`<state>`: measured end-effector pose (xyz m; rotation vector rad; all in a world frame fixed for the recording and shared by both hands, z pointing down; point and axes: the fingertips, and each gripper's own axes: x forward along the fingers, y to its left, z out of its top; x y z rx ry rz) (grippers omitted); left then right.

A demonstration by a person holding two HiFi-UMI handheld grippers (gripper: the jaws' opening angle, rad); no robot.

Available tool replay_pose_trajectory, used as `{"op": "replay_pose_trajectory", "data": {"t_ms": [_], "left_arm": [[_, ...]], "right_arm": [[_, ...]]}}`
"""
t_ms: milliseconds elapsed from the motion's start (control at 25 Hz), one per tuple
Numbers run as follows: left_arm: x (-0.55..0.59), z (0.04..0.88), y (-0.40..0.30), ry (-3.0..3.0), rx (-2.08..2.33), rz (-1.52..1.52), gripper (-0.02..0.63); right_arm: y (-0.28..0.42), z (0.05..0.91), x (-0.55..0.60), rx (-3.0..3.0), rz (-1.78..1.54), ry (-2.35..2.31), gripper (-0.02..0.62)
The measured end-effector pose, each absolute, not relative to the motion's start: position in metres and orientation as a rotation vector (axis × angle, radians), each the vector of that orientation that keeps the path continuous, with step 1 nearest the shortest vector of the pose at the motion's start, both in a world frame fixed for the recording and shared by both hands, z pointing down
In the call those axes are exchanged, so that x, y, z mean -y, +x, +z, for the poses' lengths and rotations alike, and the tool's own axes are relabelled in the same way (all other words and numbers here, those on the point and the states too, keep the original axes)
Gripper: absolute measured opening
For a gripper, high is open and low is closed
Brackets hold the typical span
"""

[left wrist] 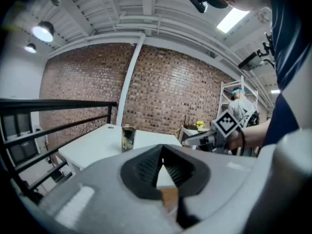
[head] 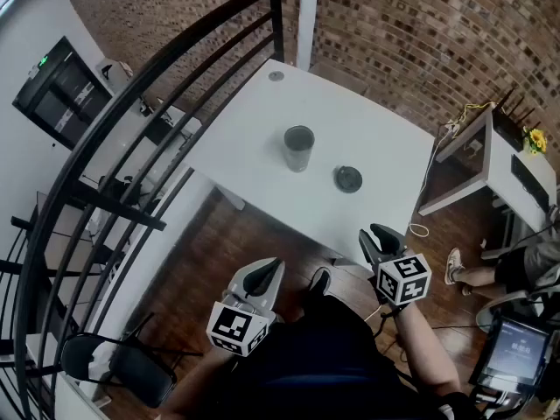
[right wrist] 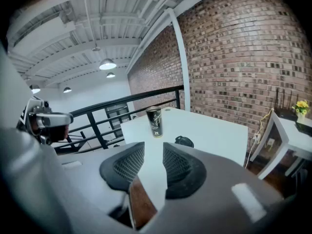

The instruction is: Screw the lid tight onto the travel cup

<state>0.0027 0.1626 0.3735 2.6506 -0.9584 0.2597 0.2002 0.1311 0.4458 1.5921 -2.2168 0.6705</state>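
You are standing in a brick-walled loft, looking down on a white surface (head: 254,134) that is sitting just inside a curved black railing (head: 131,103) on your left.

Your left hand-held gripper (head: 264,275) is hovering low and short of the surface's near edge. It is clenched, jaw tips meeting on nothing.

Ahead of it and a little to its right, the travel cup (head: 298,148) is standing upright near the middle of the surface, long axis vertical and mouth open to the ceiling. Its inside is showing dark, and nothing is visible in it.

The lid (head: 348,179) is lying flat just to the right of the cup and nearer to you, apart from it and not yet on it.

Your right hand-held gripper (head: 381,240) is waiting just off the near edge, jaws a little apart and empty. The lid is lying almost straight ahead of it, so this hand is the nearer one for the lid. The cup is falling more to your left hand, which would need to release first before steadying it.

Further right, a small side table (head: 477,138) is carrying yellow flowers (head: 535,140), well apart from the work.
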Motion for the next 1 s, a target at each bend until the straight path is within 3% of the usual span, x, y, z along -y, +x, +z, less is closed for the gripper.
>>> {"op": "replay_pose_trajectory", "data": {"t_ms": [120,200,440,760,1000], "left_arm": [[-0.116,0.369,0.033,2.680,0.999,0.281,0.007],[-0.086,0.376,0.047,2.665,1.026,0.308,0.116],[-0.011,0.411,0.063,2.613,1.025,0.380,0.243],[0.052,0.461,0.074,2.638,0.806,0.520,0.285],[0.075,0.463,0.085,2.662,0.734,0.538,0.285]], "right_arm": [[0.231,0.470,-0.078,2.161,0.615,1.507,0.157],[0.248,0.495,-0.044,2.103,0.603,1.446,0.191],[0.258,0.565,0.025,1.943,0.664,1.282,0.267],[0.256,0.601,0.055,1.748,0.709,1.212,0.351],[0.272,0.630,0.051,1.643,0.812,1.172,0.354]]}}
